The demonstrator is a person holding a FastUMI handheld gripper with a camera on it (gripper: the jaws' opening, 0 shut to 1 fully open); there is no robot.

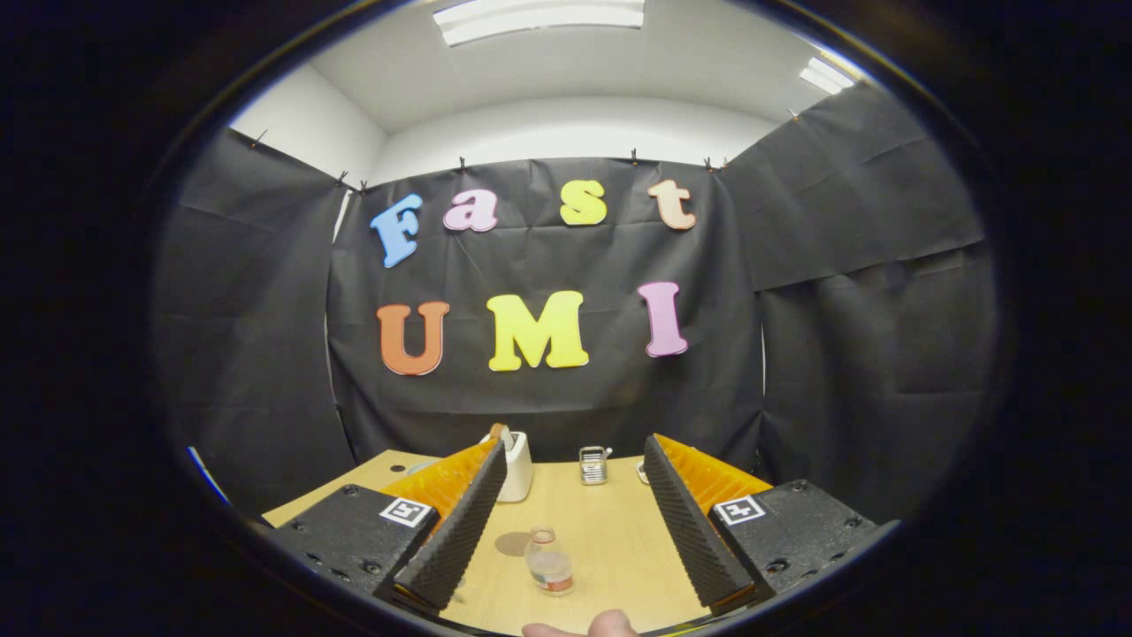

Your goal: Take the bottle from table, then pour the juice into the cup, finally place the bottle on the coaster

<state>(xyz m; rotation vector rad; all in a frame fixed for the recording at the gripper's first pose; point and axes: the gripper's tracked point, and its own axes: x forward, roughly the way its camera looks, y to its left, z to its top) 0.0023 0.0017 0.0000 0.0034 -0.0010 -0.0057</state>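
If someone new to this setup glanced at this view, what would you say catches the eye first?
The gripper hangs open, its two fingers spread wide above the wooden table. Between them, near the table's front, stands a small clear bottle, with a round brown coaster just beside it. Beyond the fingers, near the black cloth wall, sit a white cup partly hidden behind one finger and a small silvery object.

Bright ceiling panels [539, 18] light the booth evenly from above. Shadows are soft. Fisheye bending curves everything near the rim.
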